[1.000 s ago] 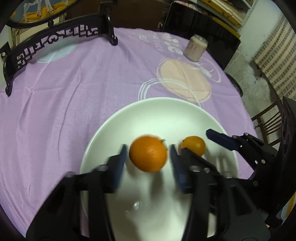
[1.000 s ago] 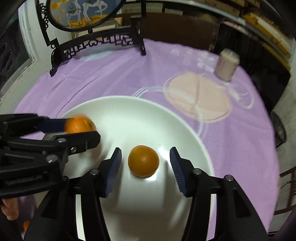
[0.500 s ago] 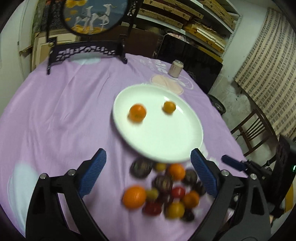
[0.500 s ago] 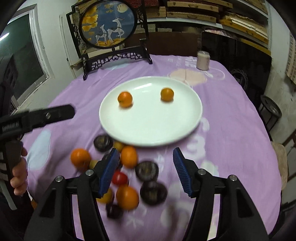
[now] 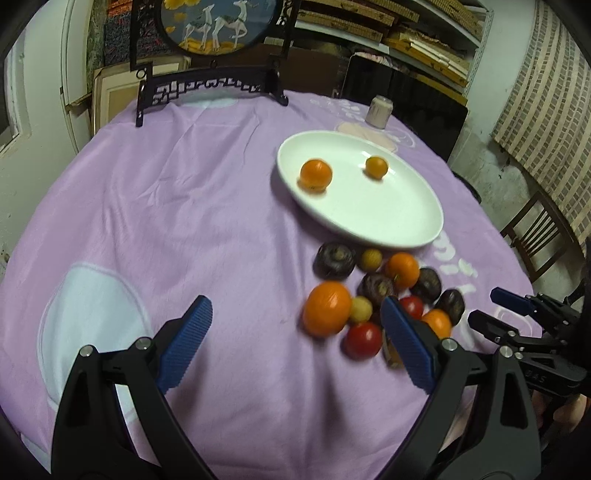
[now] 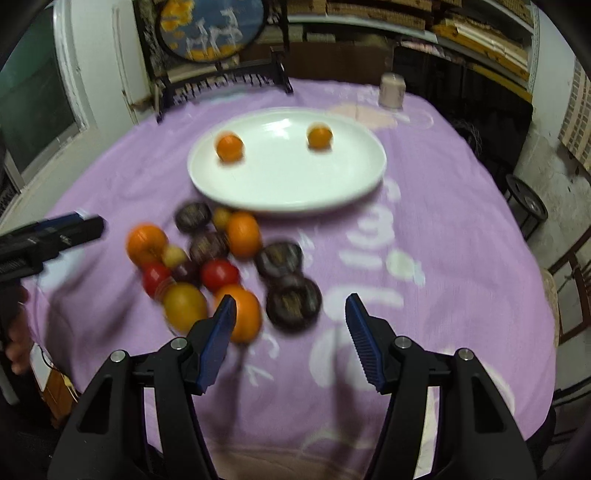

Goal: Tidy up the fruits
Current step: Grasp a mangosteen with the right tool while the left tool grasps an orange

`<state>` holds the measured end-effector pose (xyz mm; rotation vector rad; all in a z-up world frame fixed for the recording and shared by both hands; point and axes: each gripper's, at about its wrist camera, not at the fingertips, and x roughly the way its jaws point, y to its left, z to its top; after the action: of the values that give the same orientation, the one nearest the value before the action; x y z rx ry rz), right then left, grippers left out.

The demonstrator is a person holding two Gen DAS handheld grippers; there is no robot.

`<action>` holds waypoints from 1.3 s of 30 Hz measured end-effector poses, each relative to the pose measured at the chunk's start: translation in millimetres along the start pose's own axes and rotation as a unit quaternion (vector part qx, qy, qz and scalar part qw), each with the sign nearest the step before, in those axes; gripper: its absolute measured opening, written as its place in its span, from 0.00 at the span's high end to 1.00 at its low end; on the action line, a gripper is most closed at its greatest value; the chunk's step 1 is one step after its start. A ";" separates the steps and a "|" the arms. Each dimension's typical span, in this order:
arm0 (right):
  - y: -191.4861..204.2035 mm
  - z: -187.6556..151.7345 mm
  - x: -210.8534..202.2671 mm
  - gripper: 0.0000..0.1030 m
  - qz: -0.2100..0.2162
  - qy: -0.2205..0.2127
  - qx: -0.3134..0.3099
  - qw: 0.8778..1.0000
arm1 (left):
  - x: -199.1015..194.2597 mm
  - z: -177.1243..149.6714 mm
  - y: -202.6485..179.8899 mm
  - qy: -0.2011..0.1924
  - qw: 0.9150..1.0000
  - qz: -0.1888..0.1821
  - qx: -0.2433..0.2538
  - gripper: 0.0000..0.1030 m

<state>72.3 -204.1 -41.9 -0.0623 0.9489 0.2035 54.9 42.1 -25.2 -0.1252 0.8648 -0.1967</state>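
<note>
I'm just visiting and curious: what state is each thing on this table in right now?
White plate: upright, holds two orange fruits.
Loose fruit pile: on the cloth beside the plate.
Left gripper: open, empty.
Right gripper: open, empty.
Cup: standing behind the plate.

dim room (white walls), cluttered shelves, wooden chair at right
</note>
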 end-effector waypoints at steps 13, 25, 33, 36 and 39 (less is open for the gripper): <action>-6.2 -2.9 49.6 0.51 0.001 0.008 -0.011 1.000 | 14.7 -17.6 5.8 0.035 0.999 0.016 -0.003 0.08; -13.9 -13.0 23.7 0.58 0.008 0.011 0.009 1.000 | 32.0 -8.2 -15.6 0.035 0.999 0.022 0.022 0.09; -22.1 -17.9 18.4 0.58 0.024 0.010 0.028 0.999 | 63.5 2.1 -21.0 0.068 0.997 -0.040 0.010 0.51; -24.7 -19.1 15.6 0.58 0.025 0.008 0.034 0.999 | 61.3 4.7 -22.9 0.061 0.998 -0.032 0.008 0.65; -25.3 -17.8 11.2 0.58 0.027 -0.001 0.036 0.999 | 54.9 3.6 -21.2 0.052 0.998 -0.032 0.001 0.65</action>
<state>69.5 -229.8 -62.3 0.0293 0.9565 0.2199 89.8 9.3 -59.7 -0.1407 0.9648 -0.2655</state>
